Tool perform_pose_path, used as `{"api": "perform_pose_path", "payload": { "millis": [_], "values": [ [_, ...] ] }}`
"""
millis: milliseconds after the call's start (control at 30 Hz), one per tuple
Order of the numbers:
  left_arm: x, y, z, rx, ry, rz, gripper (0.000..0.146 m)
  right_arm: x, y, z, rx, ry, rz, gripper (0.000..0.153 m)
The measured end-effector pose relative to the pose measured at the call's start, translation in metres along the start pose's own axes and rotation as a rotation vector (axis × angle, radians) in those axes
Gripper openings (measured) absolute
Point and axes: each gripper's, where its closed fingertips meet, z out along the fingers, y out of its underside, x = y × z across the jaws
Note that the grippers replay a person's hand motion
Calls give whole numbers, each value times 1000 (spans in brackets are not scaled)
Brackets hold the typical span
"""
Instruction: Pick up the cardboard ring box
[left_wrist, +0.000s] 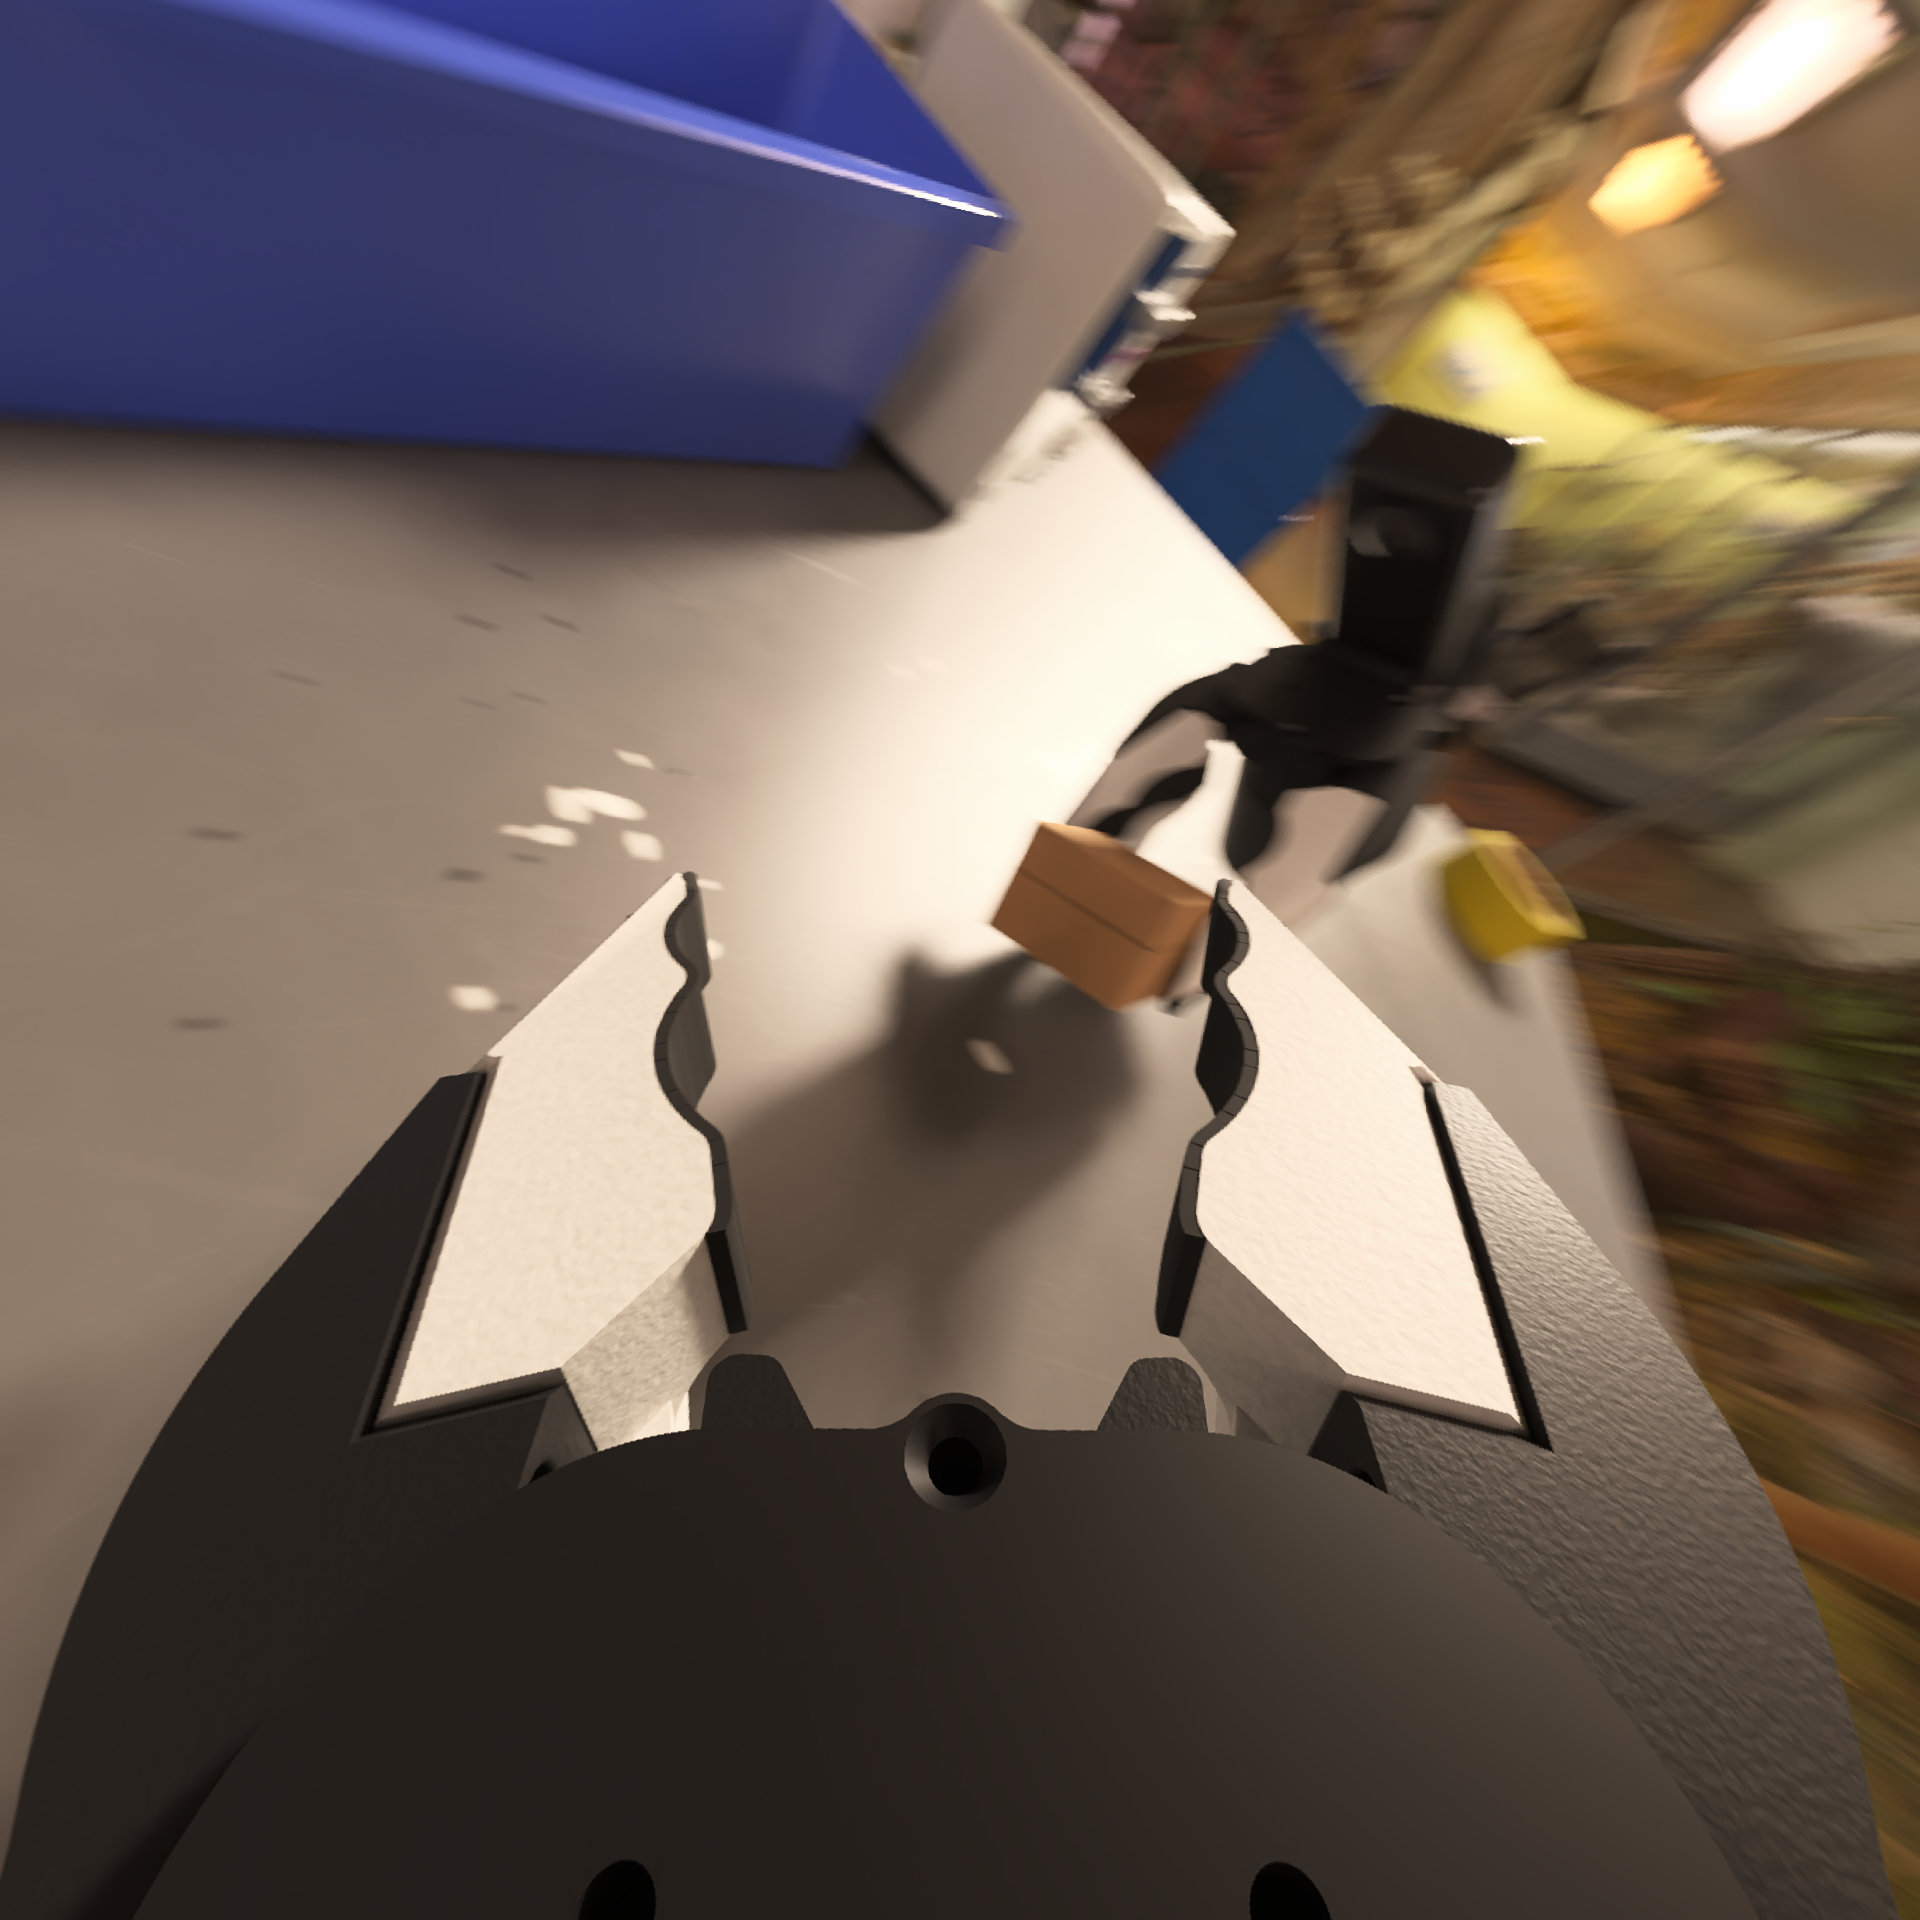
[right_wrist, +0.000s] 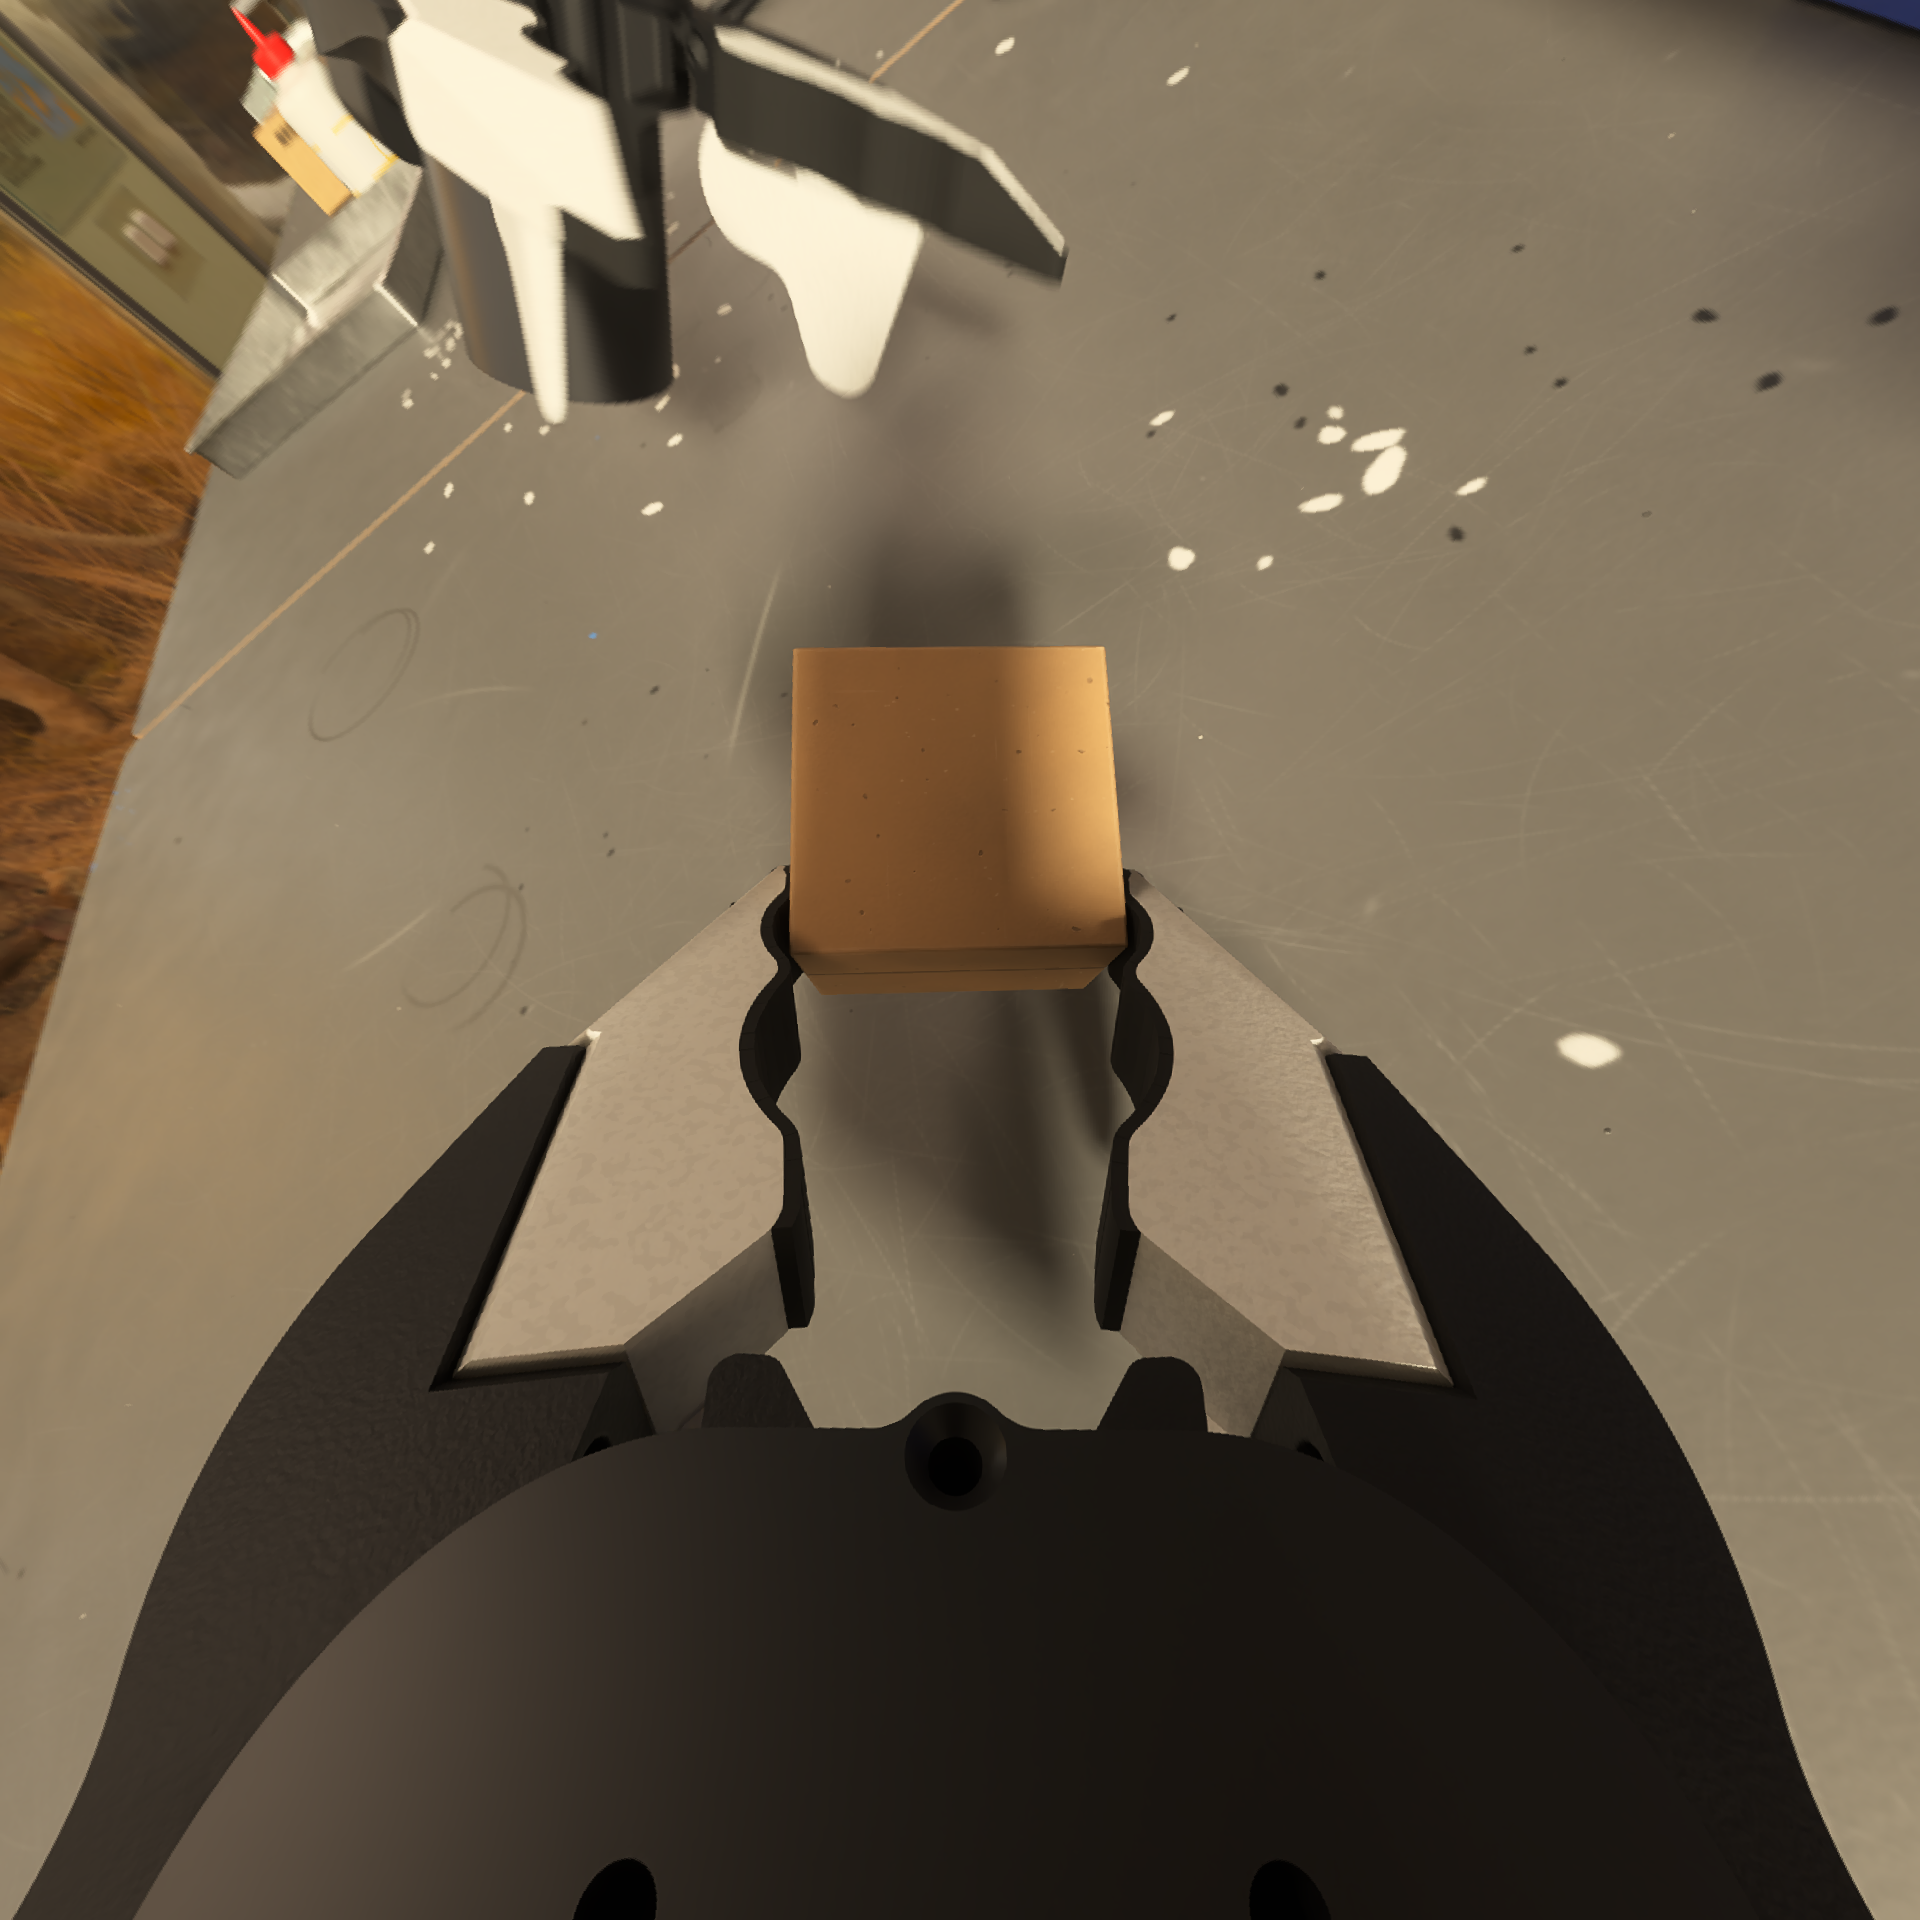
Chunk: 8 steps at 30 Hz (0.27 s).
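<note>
The cardboard ring box is a small tan cube with a lid seam. My right gripper is shut on its near end, one fingertip on each side. The box casts a shadow on the grey table some way ahead of it. In the left wrist view the box hangs tilted above its shadow, under my right gripper. My left gripper is open and empty, to the left of the box and short of it. It also shows at the top of the right wrist view.
A large blue bin stands at the back left of the table. A yellow object lies near the right edge. A metal block and a white bottle with a red cap sit by the far left edge.
</note>
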Motion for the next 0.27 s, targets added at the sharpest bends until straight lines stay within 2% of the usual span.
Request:
{"api": "perform_pose_path", "payload": {
  "millis": [67,100,167,267],
  "values": [
    [19,6,0,-23,217,-119,113,-1,-1,-2,16,-11,13,59],
    [23,9,1,-41,260,-168,119,-1,-2,-2,19,-10,14,59],
    [23,13,3,-72,264,-185,122,1,0,-2,2,22,-11,59],
    [26,3,0,-4,276,-137,123,0,3,1,-25,38,-33,59]
  ]
}}
